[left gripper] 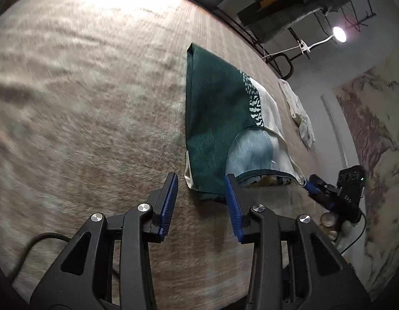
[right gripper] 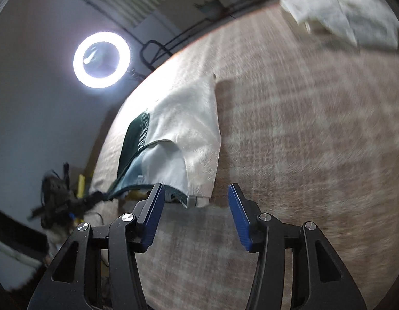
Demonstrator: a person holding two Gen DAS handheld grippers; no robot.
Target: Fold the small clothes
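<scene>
Left wrist view gives me the dark green and cream patterned fabric garment point(left gripper: 220, 118) lying partly folded on the beige woven surface point(left gripper: 96, 103), its pale blue lining showing at the open neck end nearest my left gripper point(left gripper: 201, 191). That gripper's jaws stand apart with nothing between them, the right-hand blue pad just at the garment's near edge. My right gripper point(right gripper: 195, 201) is also spread and holds nothing, poised just short of the cream corner of the same garment point(right gripper: 189, 134). From the left wrist view I can see the right gripper point(left gripper: 328, 193) out past the far corner of the hem. I think the main risk is a shallow bite: if either pair of jaws closes on only the top layer, the lining will slip and the fold will come out skewed. Closing too low could also pinch the surface covering and drag it along. Both views are smeared by motion, so I cannot judge the height above the cloth well. A crumpled off-white cloth piece point(right gripper: 349, 18) lies well apart near the far edge; a wide sweep could catch it.
</scene>
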